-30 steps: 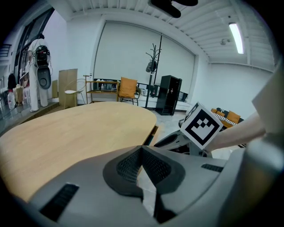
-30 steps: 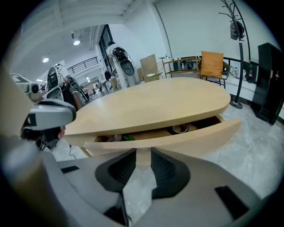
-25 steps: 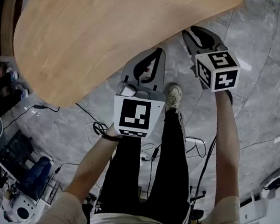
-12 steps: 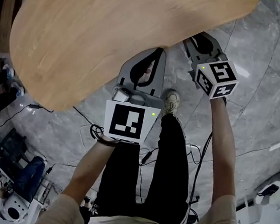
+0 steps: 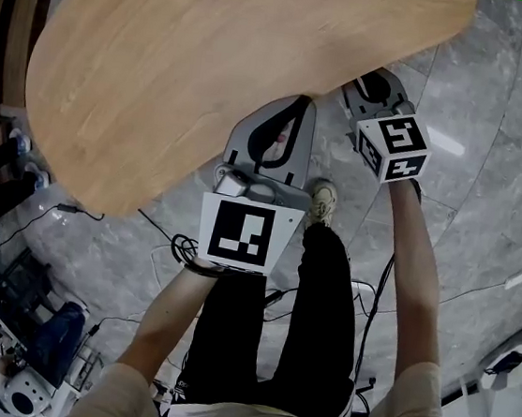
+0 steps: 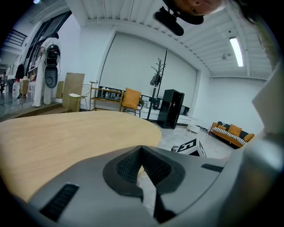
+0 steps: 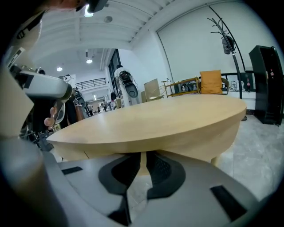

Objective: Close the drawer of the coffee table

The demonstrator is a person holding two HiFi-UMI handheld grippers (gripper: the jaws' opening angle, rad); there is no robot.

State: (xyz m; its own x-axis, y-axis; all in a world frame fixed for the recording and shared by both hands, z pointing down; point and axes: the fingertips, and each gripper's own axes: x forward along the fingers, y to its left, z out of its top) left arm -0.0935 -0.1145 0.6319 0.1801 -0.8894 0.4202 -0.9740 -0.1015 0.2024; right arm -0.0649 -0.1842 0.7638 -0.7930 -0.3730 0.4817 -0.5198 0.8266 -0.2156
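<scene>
The oval light-wood coffee table (image 5: 212, 65) fills the upper left of the head view. No open drawer shows in any view; the table's side (image 7: 155, 133) has only faint seams at its left. My left gripper (image 5: 302, 104) points at the table's near edge, its tips meeting, with nothing between them (image 6: 141, 150). My right gripper (image 5: 370, 76) is further right with its tips at the table's rim. Its jaws (image 7: 143, 156) are closing, and a thin empty gap is left between the pads.
The floor (image 5: 500, 109) is grey marble. Loose cables (image 5: 181, 242) lie on it beside the person's shoe (image 5: 323, 199). Equipment and boxes (image 5: 3, 313) crowd the lower left. Beyond the table stand a yellow chair (image 6: 131, 98), a coat stand (image 6: 157, 80) and a black cabinet (image 6: 171, 108).
Both grippers have edged closer to the table's rim. The right gripper's jaws have narrowed from clearly apart to a thin gap.
</scene>
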